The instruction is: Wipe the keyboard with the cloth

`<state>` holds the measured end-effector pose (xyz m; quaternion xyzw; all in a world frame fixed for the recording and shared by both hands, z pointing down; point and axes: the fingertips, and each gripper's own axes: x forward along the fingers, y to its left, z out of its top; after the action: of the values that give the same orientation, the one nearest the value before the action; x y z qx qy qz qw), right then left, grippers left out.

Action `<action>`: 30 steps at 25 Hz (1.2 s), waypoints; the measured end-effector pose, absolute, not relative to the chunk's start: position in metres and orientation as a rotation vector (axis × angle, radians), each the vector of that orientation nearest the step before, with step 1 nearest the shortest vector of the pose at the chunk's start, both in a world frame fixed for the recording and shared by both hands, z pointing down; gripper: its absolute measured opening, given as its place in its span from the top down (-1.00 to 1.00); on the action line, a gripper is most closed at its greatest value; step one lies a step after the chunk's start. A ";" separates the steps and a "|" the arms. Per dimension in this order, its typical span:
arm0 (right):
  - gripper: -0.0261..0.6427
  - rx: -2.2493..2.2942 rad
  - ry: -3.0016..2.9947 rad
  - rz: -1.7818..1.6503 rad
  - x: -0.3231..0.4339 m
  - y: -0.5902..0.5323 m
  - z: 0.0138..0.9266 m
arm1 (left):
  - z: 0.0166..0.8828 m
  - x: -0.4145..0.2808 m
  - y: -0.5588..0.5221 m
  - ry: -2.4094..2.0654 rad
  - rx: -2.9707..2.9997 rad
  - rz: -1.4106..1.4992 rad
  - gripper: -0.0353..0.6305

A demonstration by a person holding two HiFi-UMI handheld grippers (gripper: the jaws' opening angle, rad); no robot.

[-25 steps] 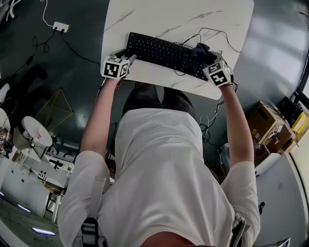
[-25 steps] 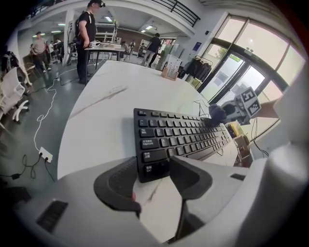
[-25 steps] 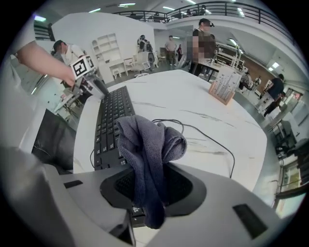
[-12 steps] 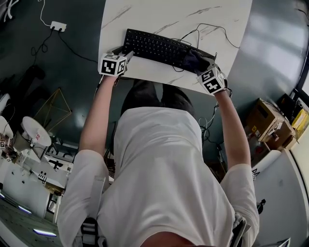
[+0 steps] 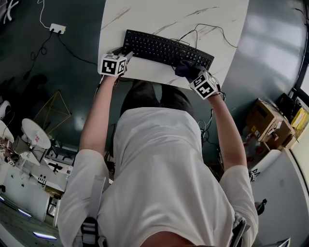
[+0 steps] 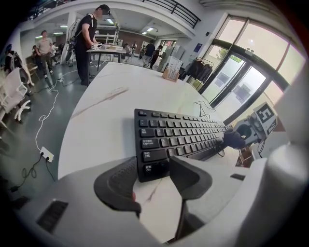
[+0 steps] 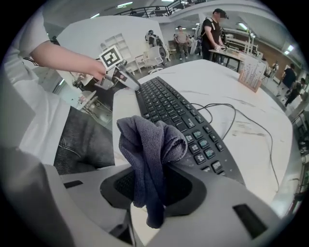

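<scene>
A black keyboard [image 5: 166, 49] lies on the white marble table [image 5: 193, 12], along its near edge. My right gripper [image 5: 193, 75] is shut on a dark grey cloth [image 5: 184, 67]. The cloth rests at the keyboard's near edge, towards its right end. In the right gripper view the cloth [image 7: 149, 144] bunches up out of the right gripper [image 7: 154, 185], just short of the keys [image 7: 178, 111]. My left gripper [image 5: 120, 58] sits at the keyboard's near left corner. In the left gripper view, the left gripper [image 6: 153, 166] has its jaws apart, with that corner [image 6: 154, 157] between them.
The keyboard's thin black cable [image 5: 207, 29] loops over the table behind its right end. The table's near edge runs just under both grippers. A power strip [image 5: 57, 29] lies on the floor at the left and cardboard boxes [image 5: 270, 123] stand at the right. People stand far behind [image 6: 89, 38].
My right gripper has slid the cloth leftward and nearer, from the keyboard's right end to its near edge. The left gripper has stayed at the left corner.
</scene>
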<state>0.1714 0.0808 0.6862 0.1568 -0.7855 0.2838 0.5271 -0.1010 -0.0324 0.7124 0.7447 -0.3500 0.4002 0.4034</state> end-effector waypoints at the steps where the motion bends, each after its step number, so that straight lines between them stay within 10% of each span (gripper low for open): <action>1: 0.52 0.335 -1.875 0.695 0.168 0.086 0.684 | 0.712 -0.101 -0.032 -0.881 1.882 1.011 0.27; 30: 0.51 0.315 -1.848 0.836 0.182 0.003 0.687 | 0.711 -0.097 -0.033 -0.794 1.927 1.031 0.26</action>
<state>0.1822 0.0025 0.6874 0.1314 -0.7701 0.3484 0.5180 -0.0975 -0.0331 0.7113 0.7605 -0.3136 0.4071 0.3970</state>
